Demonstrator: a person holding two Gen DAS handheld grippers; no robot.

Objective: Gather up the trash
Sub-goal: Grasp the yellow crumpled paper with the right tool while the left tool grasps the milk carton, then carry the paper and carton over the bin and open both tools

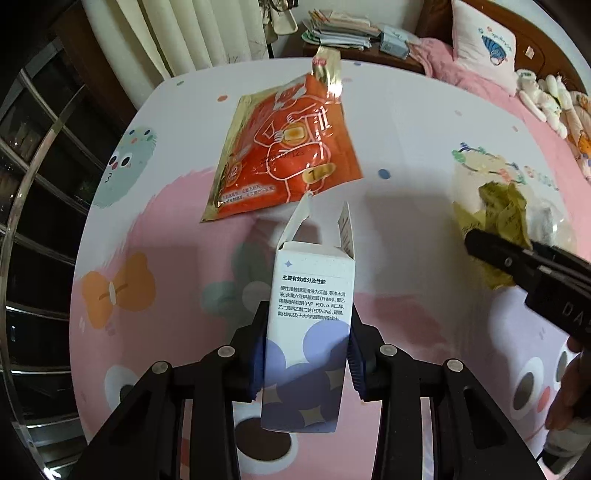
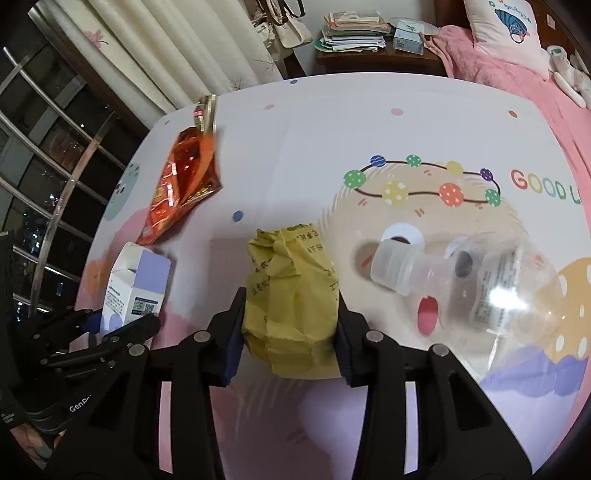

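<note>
My left gripper [image 1: 306,332] is shut on a white and purple carton [image 1: 308,332] with its top flaps open, held upright over the table; the carton also shows in the right wrist view [image 2: 135,284]. My right gripper [image 2: 290,328] is shut on a crumpled yellow paper wad [image 2: 291,295], which also shows in the left wrist view [image 1: 498,218]. An orange and gold foil pouch [image 1: 284,147] lies flat on the table beyond the carton. A clear plastic bottle [image 2: 480,288] lies on its side to the right of the paper wad.
The table [image 2: 332,129] has a cartoon-print cover. A nightstand with stacked books [image 2: 354,33] stands behind it. A pink bed with a pillow [image 1: 484,40] is at the back right. Curtains [image 2: 166,48] and a railing [image 1: 40,147] are at the left.
</note>
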